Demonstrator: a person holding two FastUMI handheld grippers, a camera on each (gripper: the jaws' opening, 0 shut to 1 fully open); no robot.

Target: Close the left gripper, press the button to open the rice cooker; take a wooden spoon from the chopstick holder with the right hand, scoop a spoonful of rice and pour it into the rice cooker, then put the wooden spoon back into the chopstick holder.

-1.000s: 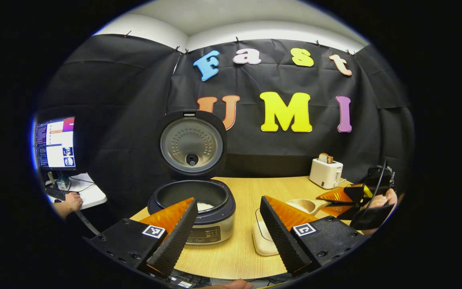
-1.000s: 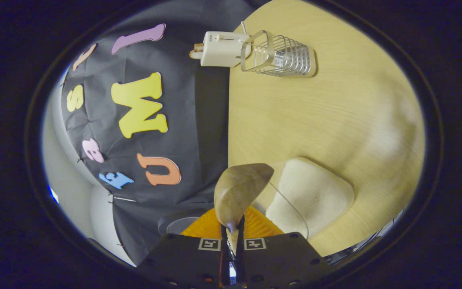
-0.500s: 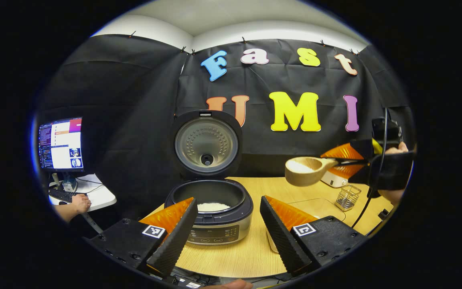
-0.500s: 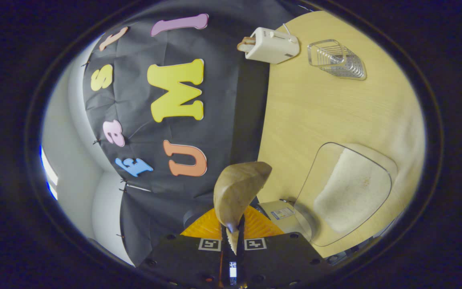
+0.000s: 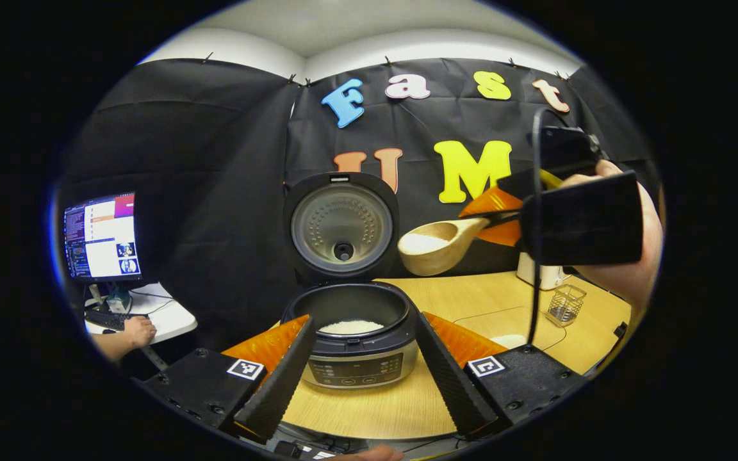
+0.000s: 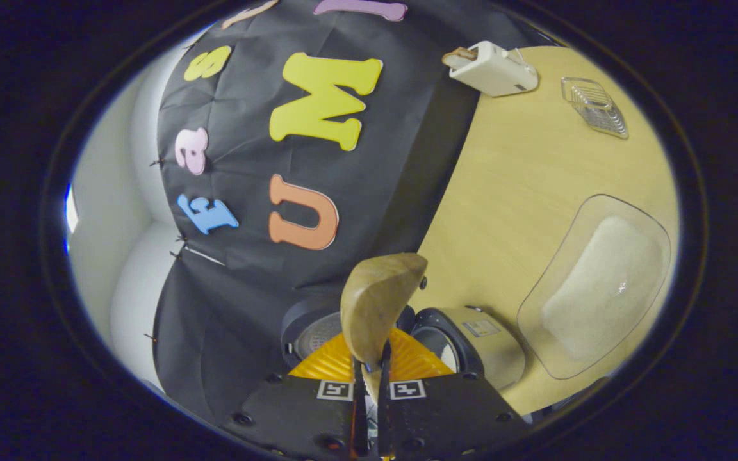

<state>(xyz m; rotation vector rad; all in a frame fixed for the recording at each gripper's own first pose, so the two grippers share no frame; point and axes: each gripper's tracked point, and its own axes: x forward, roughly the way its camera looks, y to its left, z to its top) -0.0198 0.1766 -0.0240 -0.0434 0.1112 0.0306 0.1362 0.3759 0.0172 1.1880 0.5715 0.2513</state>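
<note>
The rice cooker (image 5: 356,339) stands on the table with its lid (image 5: 342,225) swung up and white rice in the pot. My left gripper (image 5: 361,378) hangs open in front of it, one finger on each side of its control panel. Above and to the right of the pot, my right gripper (image 5: 503,218) is shut on the handle of a wooden spoon (image 5: 436,244) whose bowl holds rice. In the right gripper view the wooden spoon (image 6: 378,307) sticks out between the shut fingers, with the rice cooker (image 6: 471,346) just behind it.
A clear tray of rice (image 6: 599,288) lies on the wooden table (image 6: 510,192) to the right of the cooker. A white toaster (image 6: 494,67) and the wire chopstick holder (image 6: 596,105) stand at the far edge. A monitor (image 5: 103,235) and a person's hand (image 5: 138,331) are at far left.
The right gripper has carried the rice-filled spoon up from the tray and leftwards, close to the open cooker. The left gripper has drifted so that the cooker sits between its fingers.
</note>
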